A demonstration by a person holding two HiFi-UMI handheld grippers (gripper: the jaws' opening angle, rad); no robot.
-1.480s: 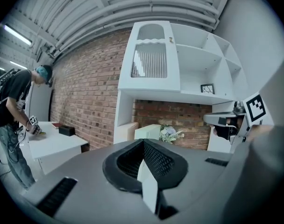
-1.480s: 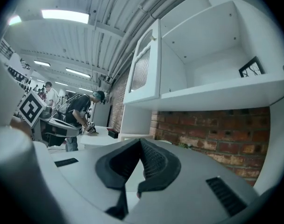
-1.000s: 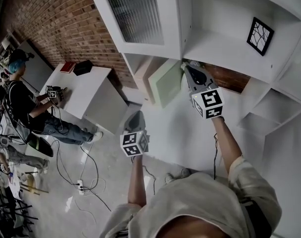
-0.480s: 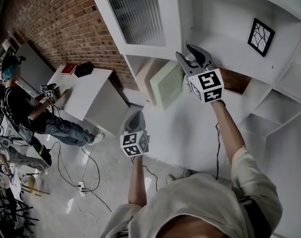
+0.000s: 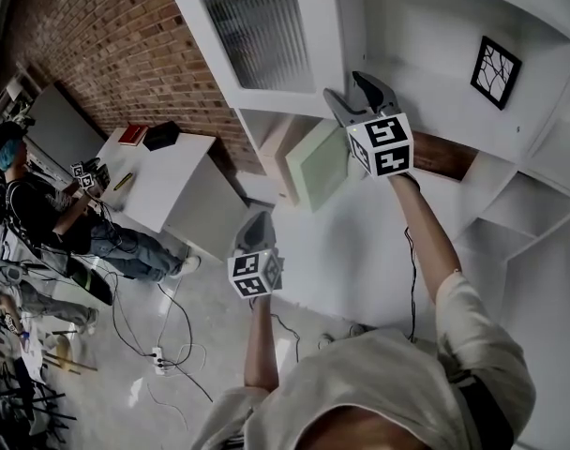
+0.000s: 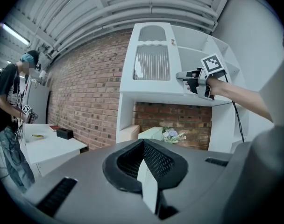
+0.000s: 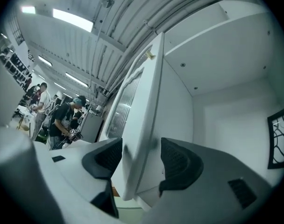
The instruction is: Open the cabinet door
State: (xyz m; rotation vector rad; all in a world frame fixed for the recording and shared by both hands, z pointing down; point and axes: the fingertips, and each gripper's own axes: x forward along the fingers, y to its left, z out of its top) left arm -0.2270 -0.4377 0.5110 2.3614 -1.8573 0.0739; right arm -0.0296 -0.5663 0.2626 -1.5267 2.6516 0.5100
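The white cabinet door (image 5: 266,36) with a ribbed glass panel hangs at the upper left of the shelf unit. It also shows in the left gripper view (image 6: 151,62). My right gripper (image 5: 346,89) is raised to the door's lower right corner and its jaws are opening. In the right gripper view the door's edge (image 7: 142,125) stands between the two pads of the right gripper (image 7: 141,148), with a gap on the right side. My left gripper (image 5: 255,221) hangs lower, away from the cabinet, pointing at it. Its jaws meet at the tip, so the left gripper (image 6: 144,146) is shut on nothing.
Right of the door is an open shelf with a framed picture (image 5: 493,67). Below it stands a pale green panel (image 5: 318,162). A white table (image 5: 158,181) carries a book and a black box. A person (image 5: 32,204) stands at the left, and cables (image 5: 163,345) lie on the floor.
My right gripper rose from the lower shelf to the door's bottom corner and went from shut to wide open. The left gripper stayed put. The person at the left shifted.
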